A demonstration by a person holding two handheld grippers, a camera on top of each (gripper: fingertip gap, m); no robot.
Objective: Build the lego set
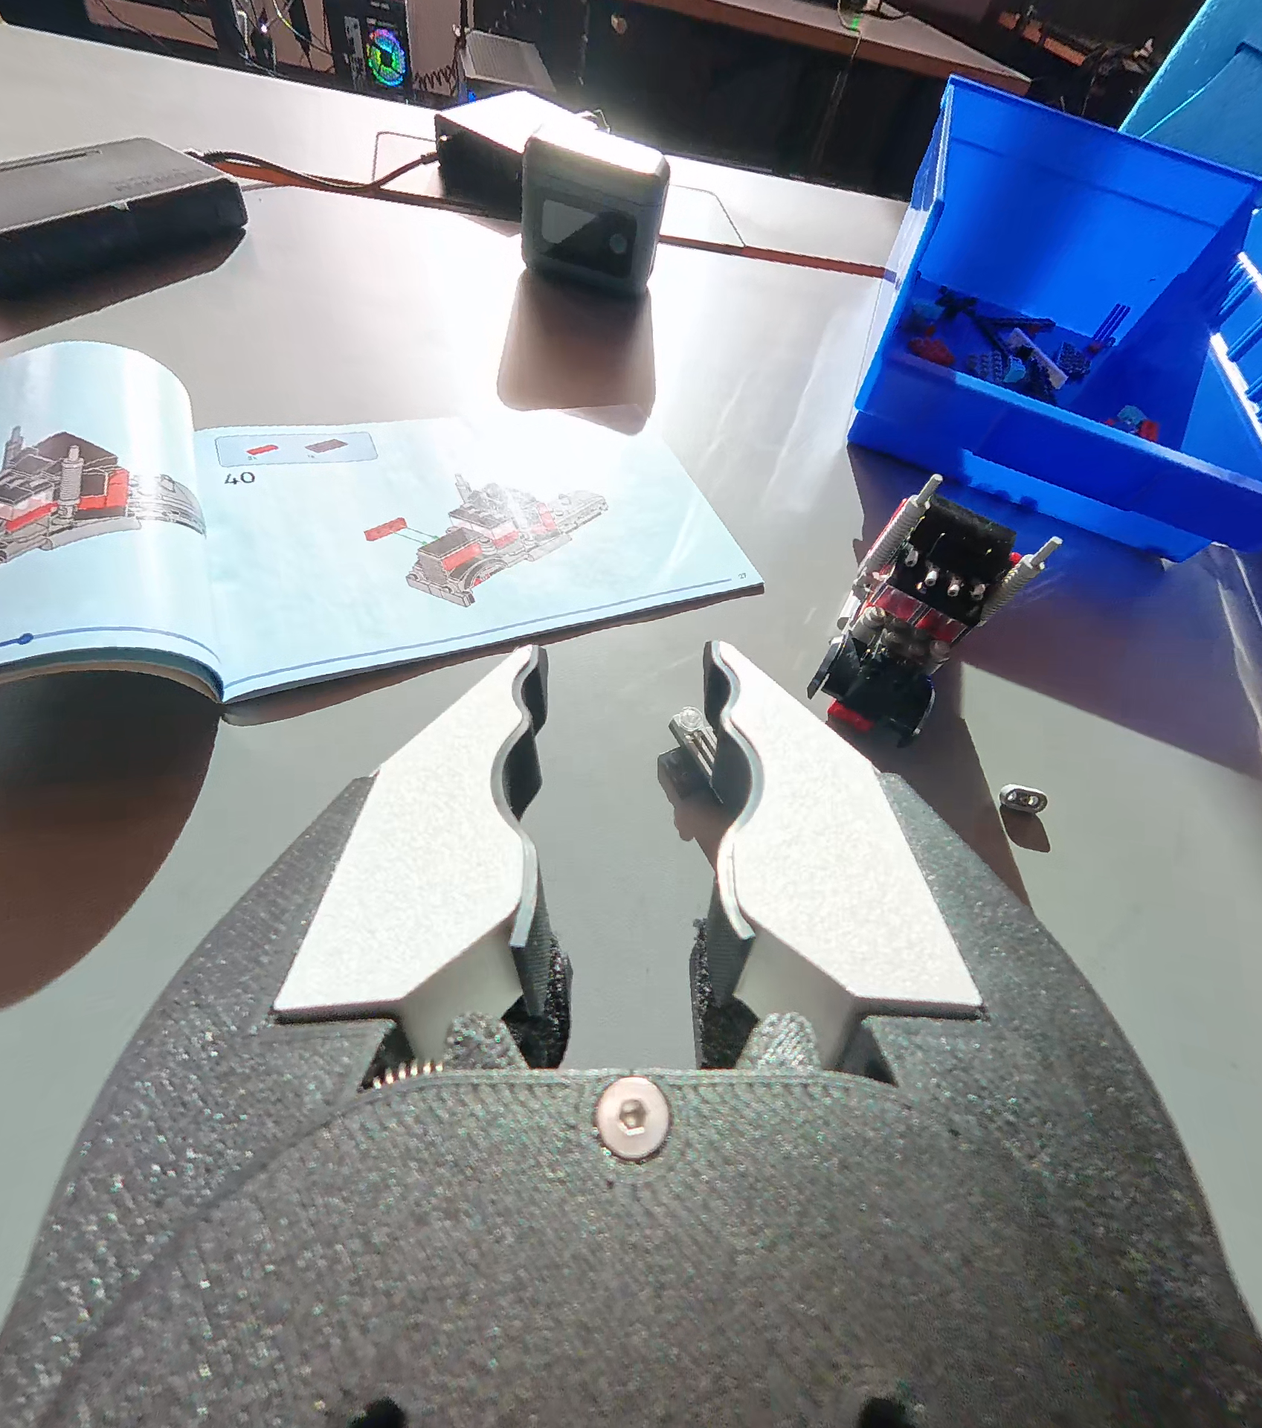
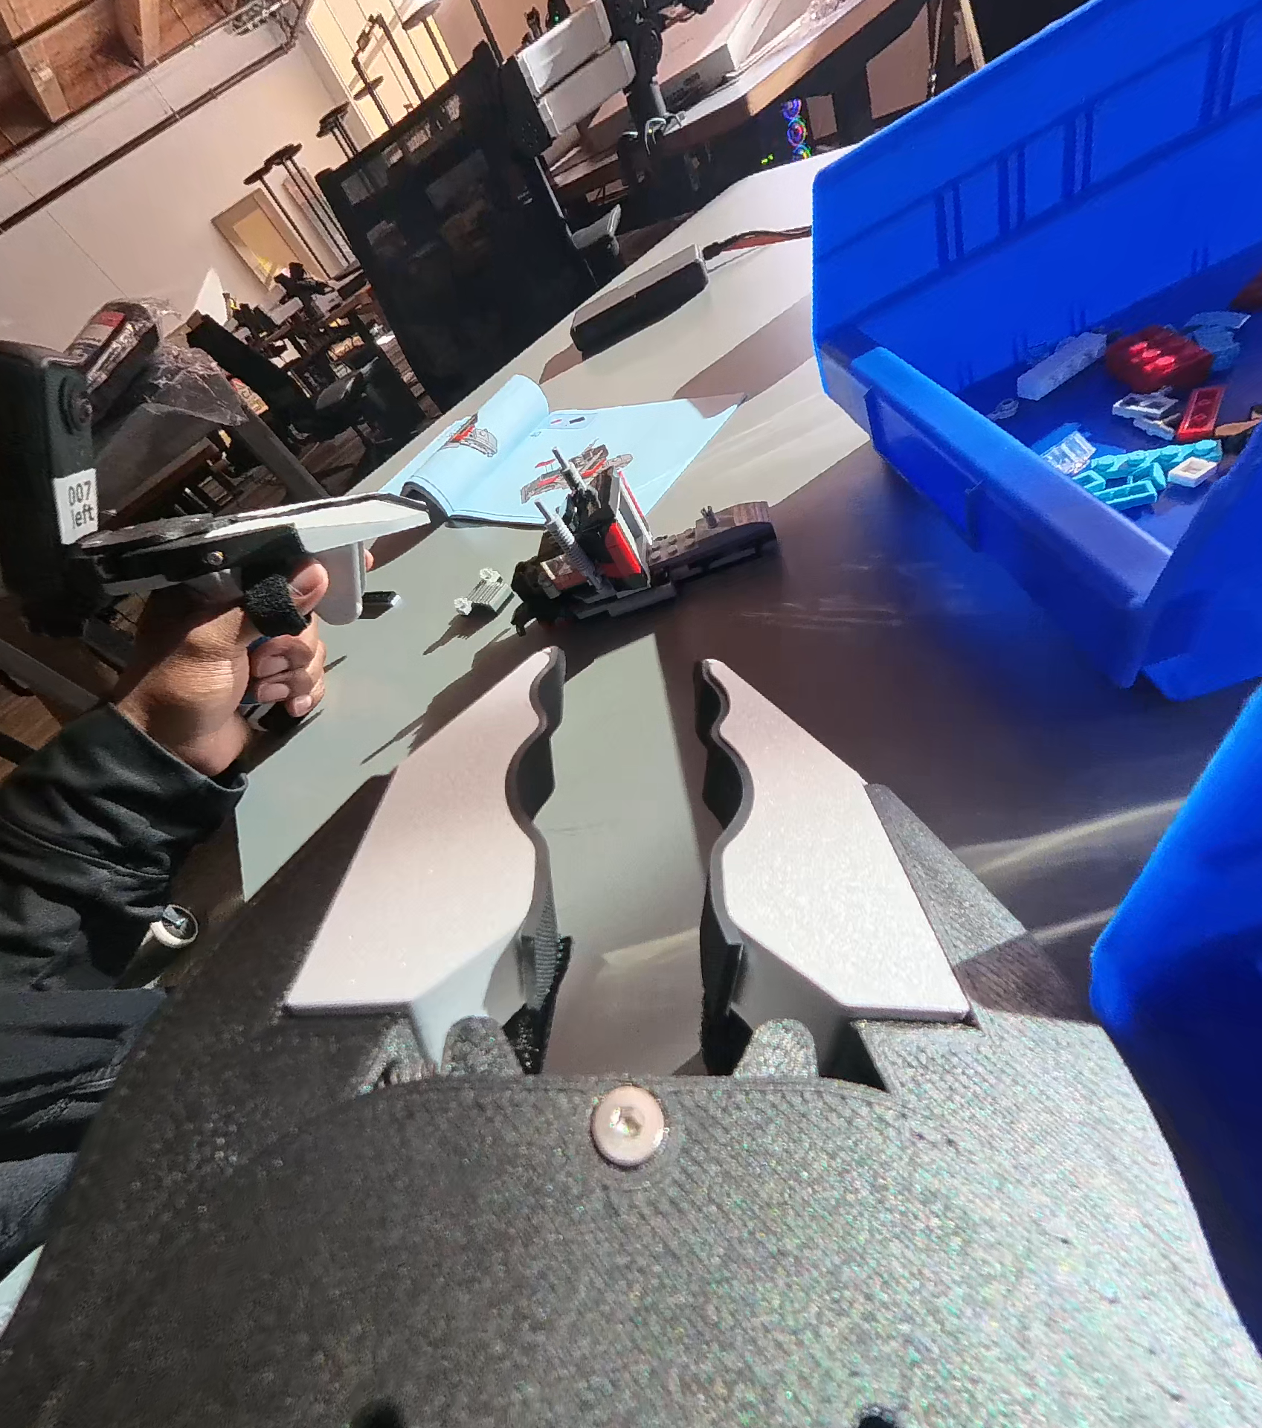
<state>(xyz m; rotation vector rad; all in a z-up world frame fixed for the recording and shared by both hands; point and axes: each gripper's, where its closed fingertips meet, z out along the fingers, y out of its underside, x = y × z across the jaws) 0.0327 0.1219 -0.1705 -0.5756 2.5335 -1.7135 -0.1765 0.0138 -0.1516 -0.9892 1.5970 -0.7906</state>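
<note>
A partly built red, black and grey lego truck (image 1: 913,618) stands on the dark table, ahead and to the right of my left gripper (image 1: 624,664). That gripper is open and empty. A small grey ribbed piece (image 1: 692,734) lies on the table below the gap, partly hidden by the right finger. My right gripper (image 2: 631,664) is open and empty above the table, with the truck (image 2: 597,549) just beyond its tips. The left gripper (image 2: 411,514) shows there held in a hand, with the grey piece (image 2: 484,595) and a small black piece (image 2: 380,599) near it.
An open instruction booklet (image 1: 303,541) lies left of the truck. A blue bin (image 1: 1060,232) with several loose bricks stands at the right, also in the right wrist view (image 2: 998,479). A small grey oval part (image 1: 1025,796), a grey cube device (image 1: 593,205) and a black box (image 1: 71,209) are on the table. The tips of one gripper are about 25 cm away from the tips of the other.
</note>
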